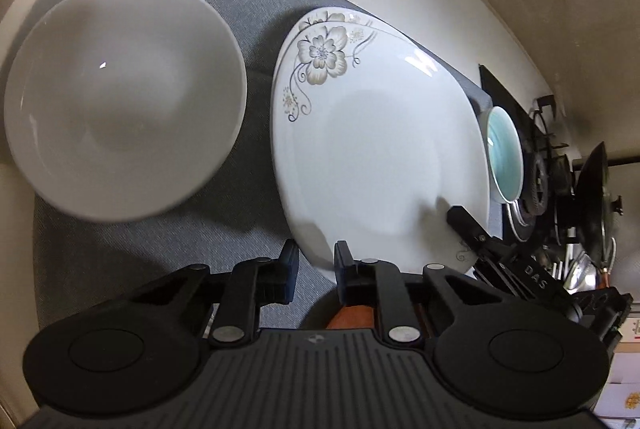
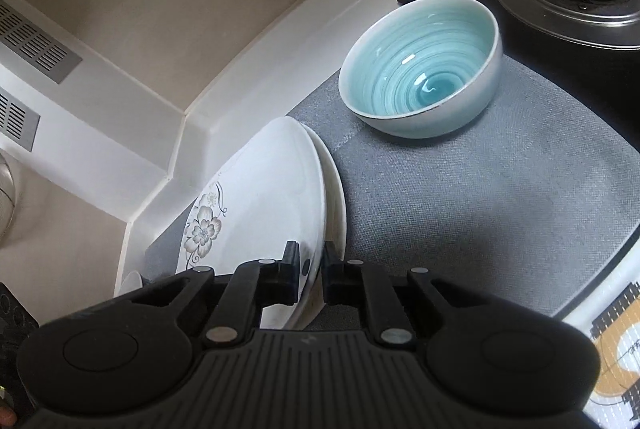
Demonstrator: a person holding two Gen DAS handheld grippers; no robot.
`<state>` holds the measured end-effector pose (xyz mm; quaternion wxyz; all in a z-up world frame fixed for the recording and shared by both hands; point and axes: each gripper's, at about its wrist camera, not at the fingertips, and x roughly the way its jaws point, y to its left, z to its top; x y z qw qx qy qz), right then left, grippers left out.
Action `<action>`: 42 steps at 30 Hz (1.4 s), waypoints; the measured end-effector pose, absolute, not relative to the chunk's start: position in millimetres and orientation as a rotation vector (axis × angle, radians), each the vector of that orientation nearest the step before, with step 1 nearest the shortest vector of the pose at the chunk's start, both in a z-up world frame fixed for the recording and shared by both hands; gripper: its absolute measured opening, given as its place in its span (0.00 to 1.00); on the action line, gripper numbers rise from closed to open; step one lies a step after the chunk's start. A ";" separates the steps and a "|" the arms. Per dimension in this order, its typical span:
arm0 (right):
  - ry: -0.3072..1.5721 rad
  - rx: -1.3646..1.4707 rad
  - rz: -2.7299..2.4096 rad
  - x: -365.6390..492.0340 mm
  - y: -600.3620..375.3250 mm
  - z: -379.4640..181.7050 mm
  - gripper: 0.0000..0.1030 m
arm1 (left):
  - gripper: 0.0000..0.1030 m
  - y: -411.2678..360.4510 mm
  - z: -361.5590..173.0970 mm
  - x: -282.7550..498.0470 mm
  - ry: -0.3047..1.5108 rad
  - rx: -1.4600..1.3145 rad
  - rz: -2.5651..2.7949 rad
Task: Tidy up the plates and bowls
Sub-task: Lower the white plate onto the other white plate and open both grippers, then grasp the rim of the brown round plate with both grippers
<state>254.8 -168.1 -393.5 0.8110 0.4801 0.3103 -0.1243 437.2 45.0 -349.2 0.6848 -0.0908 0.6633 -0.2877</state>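
Both claws had the flowered plate (image 1: 372, 149) by its rim, left claw (image 1: 316, 265) and right claw (image 2: 312, 269) pinching, above the mat (image 2: 480, 209) — best lowered level, squarely onto the plain plate (image 2: 338, 205).

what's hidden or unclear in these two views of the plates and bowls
- Left wrist view: the flowered plate hides most of the blue bowl.
- Left wrist view: the white bowl is blurred along its near rim.
- Right wrist view: the lower plate shows only an edge under the flowered plate.
- Right wrist view: the right gripper straddles the plate's rim; contact unclear.
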 end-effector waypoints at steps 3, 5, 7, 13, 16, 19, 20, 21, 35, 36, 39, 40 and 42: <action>0.677 1.026 -0.248 252.1 -166.4 -389.6 0.18 | 0.19 43.7 -348.3 438.2 1.477 -0.191 -0.631; 0.674 1.013 -0.218 247.8 -164.8 -385.5 0.27 | 0.18 46.2 -349.0 439.5 1.479 -0.203 -0.627; 0.691 0.975 -0.228 242.9 -162.6 -380.7 0.37 | 0.18 50.2 -350.5 441.7 1.482 -0.240 -0.639; 0.678 0.958 -0.231 235.1 -165.2 -372.5 0.37 | 0.18 52.5 -349.1 442.7 1.475 -0.238 -0.648; 0.684 0.954 -0.232 233.7 -165.0 -369.2 0.37 | 0.18 54.8 -343.5 441.0 1.460 -0.244 -0.663; 0.659 0.950 -0.210 228.9 -162.9 -363.0 0.38 | 0.18 57.4 -338.0 438.2 1.430 -0.234 -0.694; 0.649 0.945 -0.203 228.7 -162.1 -361.5 0.38 | 0.18 57.6 -338.1 436.7 1.429 -0.244 -0.700; 0.654 0.928 -0.201 230.7 -160.9 -361.1 0.36 | 0.18 58.0 -339.6 437.0 1.431 -0.254 -0.697; 0.730 0.865 -0.219 252.9 -156.6 -372.8 0.06 | 0.17 52.7 -339.0 449.5 1.414 -0.262 -0.656; 0.717 0.854 -0.228 247.6 -158.0 -368.2 0.07 | 0.17 53.6 -333.5 447.0 1.398 -0.242 -0.658; 0.704 0.831 -0.253 233.6 -164.9 -358.9 0.12 | 0.28 57.1 -319.8 437.7 1.336 -0.156 -0.645; 0.712 0.834 -0.249 232.9 -167.7 -359.2 0.20 | 0.32 58.6 -319.0 436.1 1.326 -0.145 -0.638; 0.733 0.837 -0.229 235.2 -170.9 -361.7 0.33 | 0.41 61.5 -323.2 435.8 1.328 -0.158 -0.633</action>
